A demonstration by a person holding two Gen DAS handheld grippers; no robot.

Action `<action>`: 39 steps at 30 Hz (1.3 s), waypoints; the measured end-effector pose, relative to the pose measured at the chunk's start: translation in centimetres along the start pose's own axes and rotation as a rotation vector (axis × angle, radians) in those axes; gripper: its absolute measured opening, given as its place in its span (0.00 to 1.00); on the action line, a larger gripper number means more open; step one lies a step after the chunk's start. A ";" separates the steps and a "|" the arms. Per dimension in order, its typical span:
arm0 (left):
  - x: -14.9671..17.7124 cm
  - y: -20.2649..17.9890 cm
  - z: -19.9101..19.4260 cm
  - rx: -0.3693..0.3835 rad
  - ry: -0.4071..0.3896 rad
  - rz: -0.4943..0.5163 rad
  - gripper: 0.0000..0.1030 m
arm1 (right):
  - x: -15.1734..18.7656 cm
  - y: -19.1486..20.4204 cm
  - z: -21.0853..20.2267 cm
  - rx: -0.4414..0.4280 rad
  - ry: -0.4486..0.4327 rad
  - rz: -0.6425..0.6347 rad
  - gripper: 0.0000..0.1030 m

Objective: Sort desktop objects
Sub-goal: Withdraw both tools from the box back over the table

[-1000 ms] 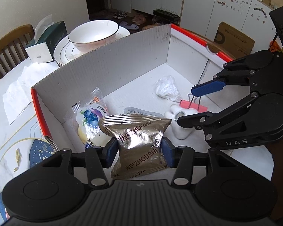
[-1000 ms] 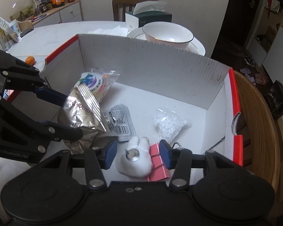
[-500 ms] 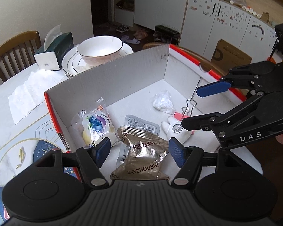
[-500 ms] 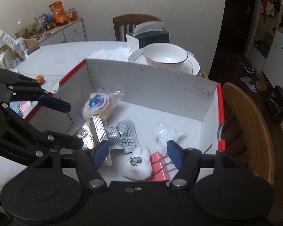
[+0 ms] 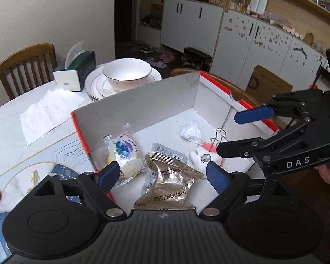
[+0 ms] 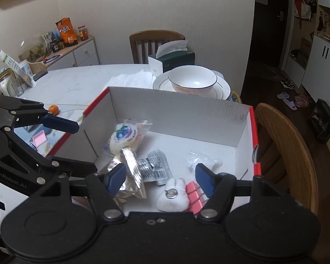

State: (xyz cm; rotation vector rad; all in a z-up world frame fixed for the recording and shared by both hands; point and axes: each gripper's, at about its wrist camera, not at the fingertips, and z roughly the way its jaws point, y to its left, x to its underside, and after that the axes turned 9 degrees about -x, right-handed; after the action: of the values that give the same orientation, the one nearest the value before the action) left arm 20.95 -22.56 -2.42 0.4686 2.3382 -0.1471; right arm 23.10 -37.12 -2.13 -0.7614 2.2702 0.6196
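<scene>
Below the opening left tongs (image 5: 161,175), unheld, lies the foil packet (image 5: 169,187).

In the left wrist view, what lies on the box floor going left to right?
blueberry snack packet → gold foil pouch → white plush toy

Black left gripper (image 5: 160,176), blue pads, silver screws, white "DAS" lettering
</scene>
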 end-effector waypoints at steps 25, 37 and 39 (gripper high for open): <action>4.1 10.7 -7.6 -0.019 -0.125 -0.075 0.98 | -2.7 11.7 2.5 -0.009 -0.048 0.009 0.68; 7.3 17.1 -9.8 -0.048 -0.131 -0.119 0.98 | -3.6 16.9 4.8 -0.020 -0.061 0.022 0.73; 8.0 18.1 -10.1 -0.060 -0.132 -0.126 0.98 | -3.6 17.8 5.4 -0.019 -0.059 0.023 0.74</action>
State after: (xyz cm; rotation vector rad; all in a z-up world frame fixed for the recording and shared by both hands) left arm 15.89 -1.04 -0.10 0.2736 2.2360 -0.1617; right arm 15.94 -19.85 0.74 -0.7175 2.2248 0.6669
